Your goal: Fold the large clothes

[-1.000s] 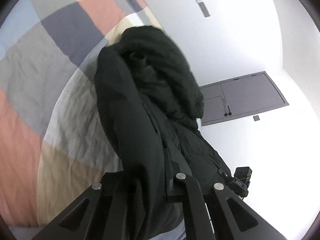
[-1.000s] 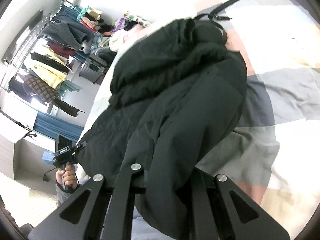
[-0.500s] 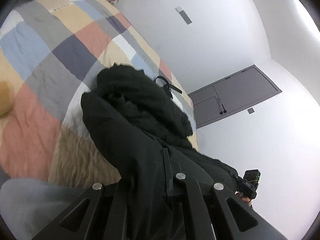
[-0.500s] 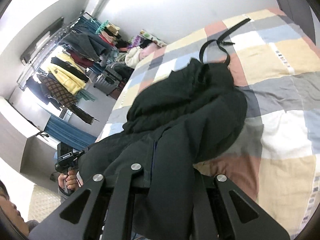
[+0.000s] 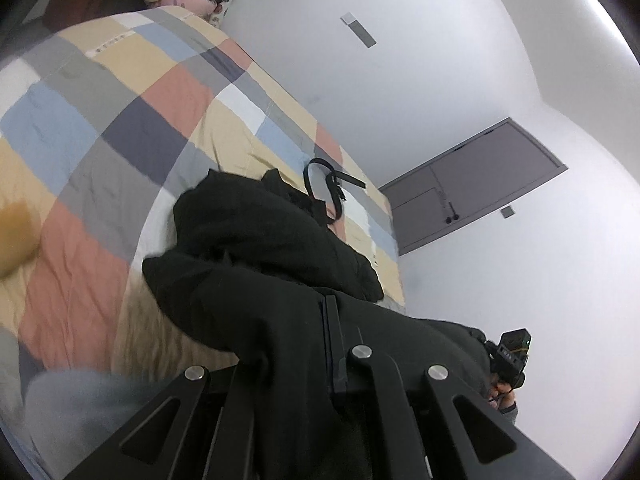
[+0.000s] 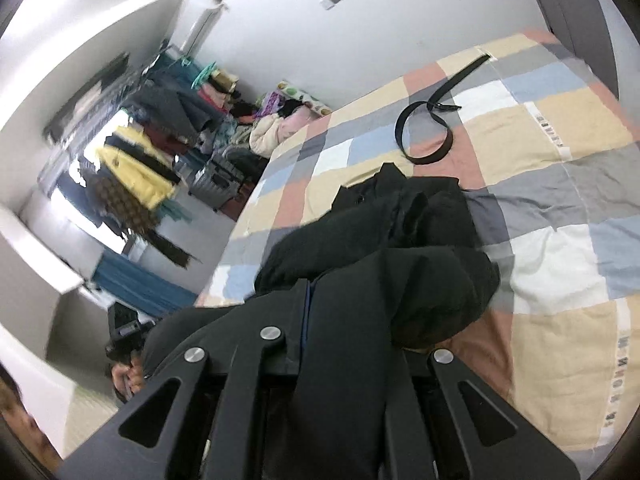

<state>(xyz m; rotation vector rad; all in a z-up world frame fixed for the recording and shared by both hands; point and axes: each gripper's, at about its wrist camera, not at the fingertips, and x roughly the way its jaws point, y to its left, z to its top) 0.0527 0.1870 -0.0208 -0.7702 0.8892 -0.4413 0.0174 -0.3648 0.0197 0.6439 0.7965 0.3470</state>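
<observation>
Left wrist view shows the left claw [image 5: 336, 364] clamped on the black coat [image 5: 260, 280]; right claw [image 6: 304, 344] likewise grips its hem. Since a second ago, both claws have drawn back toward the bed's [image 5: 120, 120] near edge, dragging the bunched coat flatter. Beyond lies a belt [image 6: 424, 128]. Spreading, I judge, remains unfinished before folding.
</observation>
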